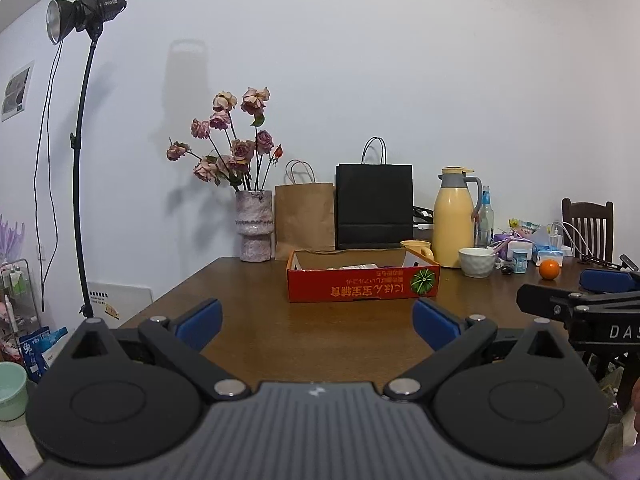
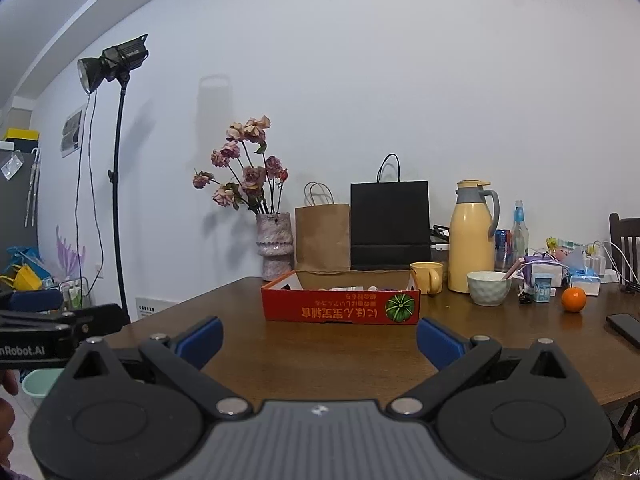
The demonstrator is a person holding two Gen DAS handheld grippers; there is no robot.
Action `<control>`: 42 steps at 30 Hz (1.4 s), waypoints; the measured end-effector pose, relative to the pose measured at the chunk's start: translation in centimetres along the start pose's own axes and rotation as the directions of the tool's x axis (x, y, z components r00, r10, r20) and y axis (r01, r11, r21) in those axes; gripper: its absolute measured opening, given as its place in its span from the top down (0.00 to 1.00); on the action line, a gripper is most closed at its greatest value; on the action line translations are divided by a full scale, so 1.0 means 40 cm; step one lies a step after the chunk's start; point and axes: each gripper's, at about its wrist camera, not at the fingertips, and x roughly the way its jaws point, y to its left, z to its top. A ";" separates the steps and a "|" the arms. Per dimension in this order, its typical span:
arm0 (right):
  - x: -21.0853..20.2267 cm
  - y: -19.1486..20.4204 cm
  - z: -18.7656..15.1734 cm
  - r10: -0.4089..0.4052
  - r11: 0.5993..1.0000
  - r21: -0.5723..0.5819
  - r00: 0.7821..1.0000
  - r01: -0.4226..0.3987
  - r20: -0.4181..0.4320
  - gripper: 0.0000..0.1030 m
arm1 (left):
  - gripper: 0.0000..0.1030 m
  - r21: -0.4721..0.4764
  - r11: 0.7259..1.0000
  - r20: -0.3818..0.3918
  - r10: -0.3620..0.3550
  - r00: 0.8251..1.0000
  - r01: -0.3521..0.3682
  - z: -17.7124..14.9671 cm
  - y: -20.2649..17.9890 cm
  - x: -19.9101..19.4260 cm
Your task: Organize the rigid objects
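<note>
While both the left gripper [image 1: 316, 322] and right gripper [image 2: 320, 338] are held wide open and empty, a level approach toward the red cardboard tray [image 2: 340, 307] is advised

- A cardboard tray [image 2: 340, 307] is sitting mid-table [image 2: 320, 352], with small packages lying inside.
- Two paper bags [image 2: 360, 232] are standing behind it against the wall, a vase of flowers [image 2: 274, 246] to their left.
- To the tray's right, a mug [image 2: 427, 278], a jug [image 2: 472, 240] and a bowl [image 2: 489, 288] are lined up; an orange [image 2: 573, 299] is lying further right.
- A light stand [image 2: 116, 184] is standing left of the table.
</note>
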 end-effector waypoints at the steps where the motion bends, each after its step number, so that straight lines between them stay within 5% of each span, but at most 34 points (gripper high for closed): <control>1: 0.001 -0.002 0.001 -0.001 1.000 0.000 1.000 0.001 -0.001 0.00 | 0.00 -0.001 1.000 -0.003 -0.001 1.000 0.001 0.000 0.000 0.000; 42: 0.025 -0.009 -0.021 -0.004 1.000 0.014 0.999 0.005 -0.039 0.00 | 0.00 -0.004 1.000 -0.022 -0.013 1.000 0.013 -0.001 0.003 0.011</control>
